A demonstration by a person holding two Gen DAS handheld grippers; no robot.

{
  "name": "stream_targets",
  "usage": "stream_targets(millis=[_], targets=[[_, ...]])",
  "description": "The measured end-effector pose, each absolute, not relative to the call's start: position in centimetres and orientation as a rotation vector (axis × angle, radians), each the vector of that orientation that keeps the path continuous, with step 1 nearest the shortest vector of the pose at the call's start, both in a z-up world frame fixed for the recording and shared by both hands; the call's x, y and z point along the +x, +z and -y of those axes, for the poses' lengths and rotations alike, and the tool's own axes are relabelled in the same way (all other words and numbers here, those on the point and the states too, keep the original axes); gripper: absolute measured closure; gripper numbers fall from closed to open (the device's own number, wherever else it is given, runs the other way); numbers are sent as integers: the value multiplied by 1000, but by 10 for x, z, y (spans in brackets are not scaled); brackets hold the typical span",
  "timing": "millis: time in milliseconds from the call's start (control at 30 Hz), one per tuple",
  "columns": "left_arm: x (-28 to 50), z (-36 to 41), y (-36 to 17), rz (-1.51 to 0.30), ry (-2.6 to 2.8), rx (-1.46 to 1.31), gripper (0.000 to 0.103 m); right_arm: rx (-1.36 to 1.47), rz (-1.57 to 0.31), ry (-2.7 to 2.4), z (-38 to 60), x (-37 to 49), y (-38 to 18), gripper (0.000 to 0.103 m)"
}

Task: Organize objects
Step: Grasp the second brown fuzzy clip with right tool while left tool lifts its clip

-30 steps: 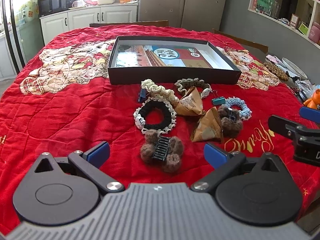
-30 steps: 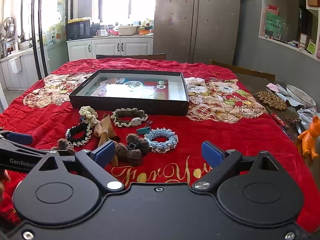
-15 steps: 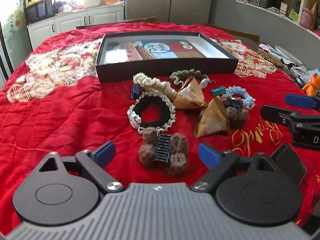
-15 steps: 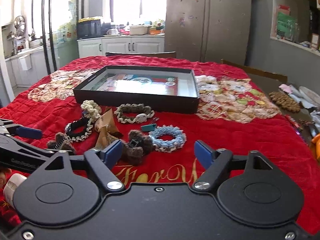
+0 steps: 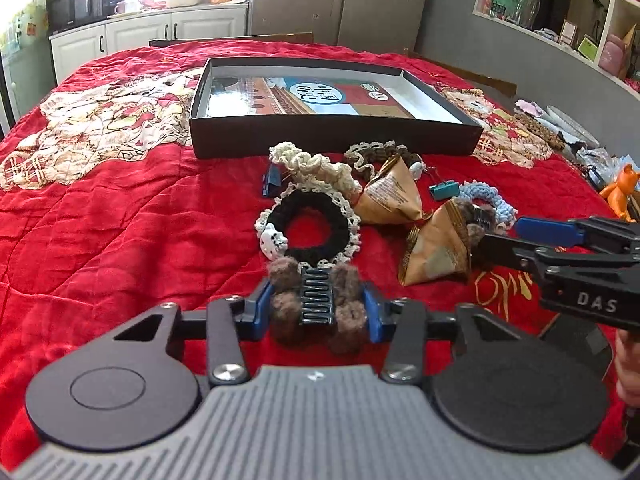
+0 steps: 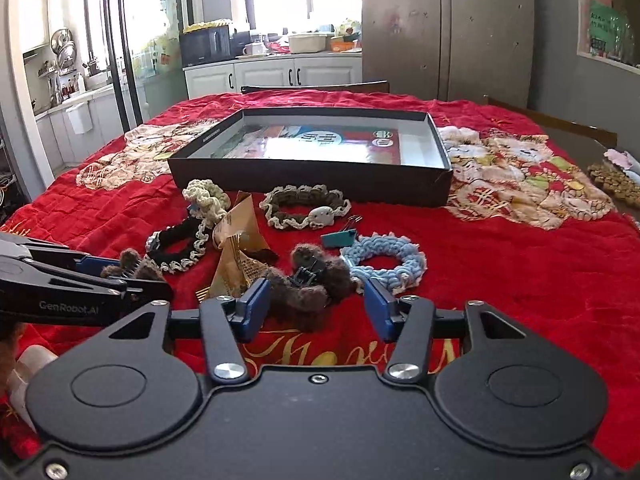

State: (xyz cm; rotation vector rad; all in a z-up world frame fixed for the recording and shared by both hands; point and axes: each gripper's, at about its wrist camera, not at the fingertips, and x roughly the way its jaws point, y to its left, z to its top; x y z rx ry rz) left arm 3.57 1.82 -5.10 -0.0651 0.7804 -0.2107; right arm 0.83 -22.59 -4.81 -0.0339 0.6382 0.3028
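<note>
Between the fingers of the left gripper (image 5: 318, 310) a furry brown hair claw (image 5: 318, 304) is clenched, both pads pressed into its fluff. The fingers of the right gripper (image 6: 316, 300) have just been closing around a second brown claw (image 6: 310, 280), one pad touching, the other not yet. Picking up is judged in hand. Beyond the fingers, past scrunchies, the open box (image 5: 332, 136) waits on the surface; next, both claws must be lifted and carried there.
</note>
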Motion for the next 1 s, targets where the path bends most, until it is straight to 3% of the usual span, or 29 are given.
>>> stream_targets(millis=[1000], targets=[[40, -35, -40, -746, -243, -83, 59, -44, -640, 281, 213, 22, -58, 67]])
